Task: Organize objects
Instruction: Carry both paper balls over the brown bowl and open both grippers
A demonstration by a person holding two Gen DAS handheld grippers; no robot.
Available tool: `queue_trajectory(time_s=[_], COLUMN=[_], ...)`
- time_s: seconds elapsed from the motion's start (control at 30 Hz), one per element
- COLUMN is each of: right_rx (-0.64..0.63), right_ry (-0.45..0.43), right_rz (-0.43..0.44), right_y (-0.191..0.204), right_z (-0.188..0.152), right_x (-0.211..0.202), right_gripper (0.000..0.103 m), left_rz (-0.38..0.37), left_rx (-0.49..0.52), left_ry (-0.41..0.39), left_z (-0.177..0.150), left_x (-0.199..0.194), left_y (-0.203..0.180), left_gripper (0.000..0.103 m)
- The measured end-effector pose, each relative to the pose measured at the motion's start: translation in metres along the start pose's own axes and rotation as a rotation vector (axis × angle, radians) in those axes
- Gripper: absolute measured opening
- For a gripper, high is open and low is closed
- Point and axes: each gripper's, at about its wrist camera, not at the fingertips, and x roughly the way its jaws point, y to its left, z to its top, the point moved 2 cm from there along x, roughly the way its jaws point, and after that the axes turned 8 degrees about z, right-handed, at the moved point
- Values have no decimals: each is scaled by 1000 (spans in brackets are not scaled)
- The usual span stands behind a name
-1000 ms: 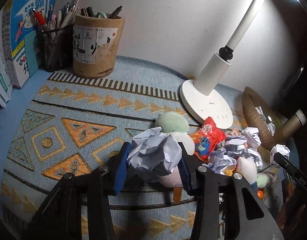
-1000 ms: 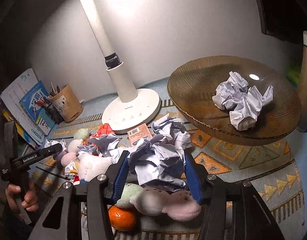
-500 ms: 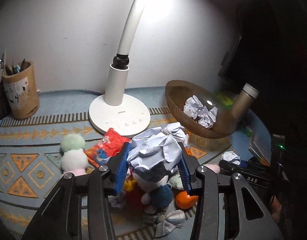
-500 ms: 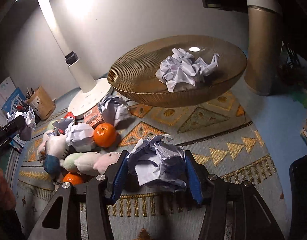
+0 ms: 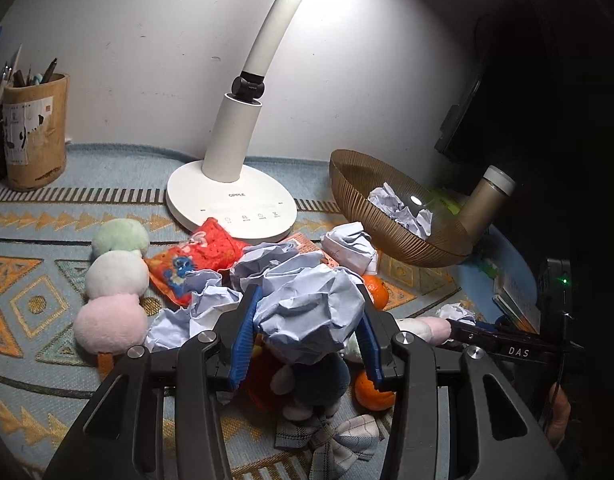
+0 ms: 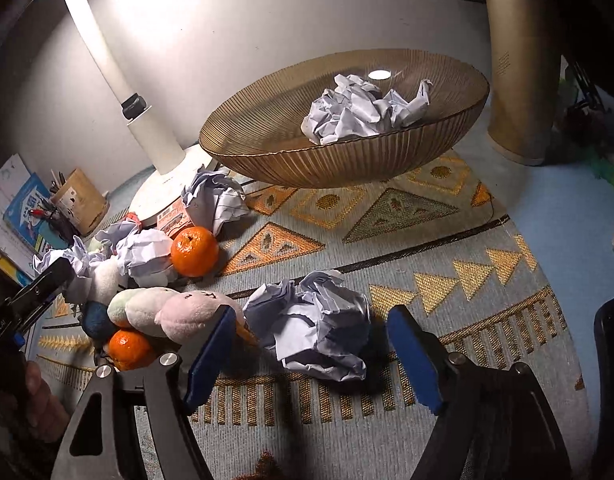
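Note:
My left gripper (image 5: 305, 336) is shut on a crumpled paper ball (image 5: 311, 316) and holds it above a pile of toys and paper. My right gripper (image 6: 313, 344) is open, its blue pads either side of another crumpled paper ball (image 6: 319, 336) that lies on the patterned mat (image 6: 447, 272). A ribbed amber bowl (image 6: 339, 160) with crumpled paper (image 6: 363, 108) in it stands behind; it also shows in the left wrist view (image 5: 391, 224). The right gripper shows at the right of the left wrist view (image 5: 507, 350).
A white desk lamp (image 5: 231, 204) stands at the back. Oranges (image 6: 195, 252), plush toys (image 5: 115, 276), a red snack packet (image 5: 195, 260) and more paper balls (image 6: 215, 200) crowd the mat. A pen holder (image 5: 33, 132) is at far left, a gold tumbler (image 6: 519, 72) at right.
My right gripper has opened and let its paper ball rest on the mat. My left gripper has swung right with its paper ball, toward the bowl.

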Motion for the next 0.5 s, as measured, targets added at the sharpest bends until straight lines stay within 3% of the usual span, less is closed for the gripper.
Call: queue_trajectory(time_s=[0.07, 0.13, 0.3, 0.5], right_rx=[-28, -61, -93, -80], right_ry=[12, -9, -73, -201], right_rz=[-30, -58, -23, -21], right_y=[6, 13, 25, 31], right_z=[0, -1, 2, 57], right_x=[4, 2, -24, -75], right_gripper=[59, 52, 52, 52], left_rz=[3, 11, 32, 22], left_rx=[1, 5, 33, 164], left_ry=[-2, -5, 4, -94], left_z=[0, 0, 16, 87], left_x=[0, -1, -12, -33], left_y=[0, -2, -13, -64], left_gripper=[42, 42, 42, 42])
